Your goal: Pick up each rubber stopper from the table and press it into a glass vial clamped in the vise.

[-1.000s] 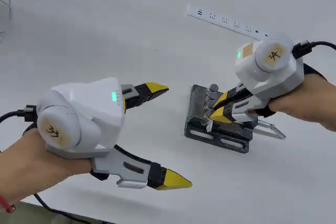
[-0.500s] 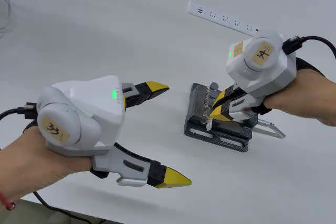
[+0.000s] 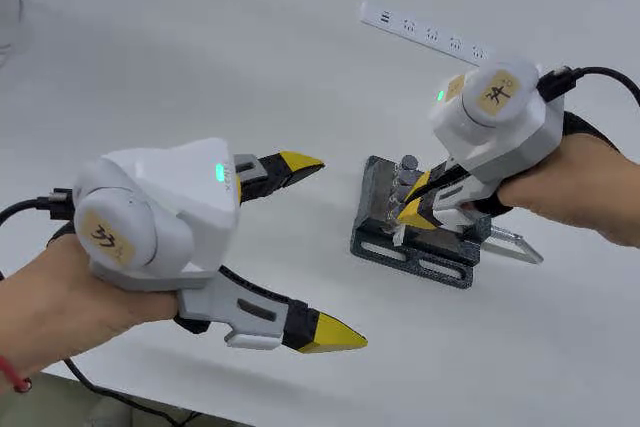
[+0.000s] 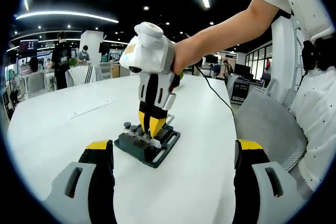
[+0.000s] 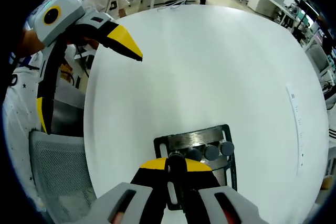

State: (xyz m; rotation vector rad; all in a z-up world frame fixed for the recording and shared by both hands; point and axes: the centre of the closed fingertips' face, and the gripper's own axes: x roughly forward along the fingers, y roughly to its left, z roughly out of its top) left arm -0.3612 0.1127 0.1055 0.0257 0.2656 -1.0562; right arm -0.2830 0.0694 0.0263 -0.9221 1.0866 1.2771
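1. The table (image 3: 200, 67) around the vise (image 3: 415, 259) carried no loose stopper that I could see. A power strip (image 3: 425, 32) lay well beyond the vise.
2. The left gripper (image 3: 330, 247) hovered well apart from the vise, jaws spread wide and empty.
3. The right gripper (image 3: 412, 209) stood directly over one end of the vise, jaws clenched together and tips down at the end vial's mouth.
4. The vise clamped a row of vials (image 3: 404, 179). Three grey stoppers (image 5: 211, 152) sat in them just beyond the right gripper's tips, so I judged the task nearly done, with the end vial the last to seat.
5. I could not tell whether a stopper was pinched between those tips or lay beneath them.
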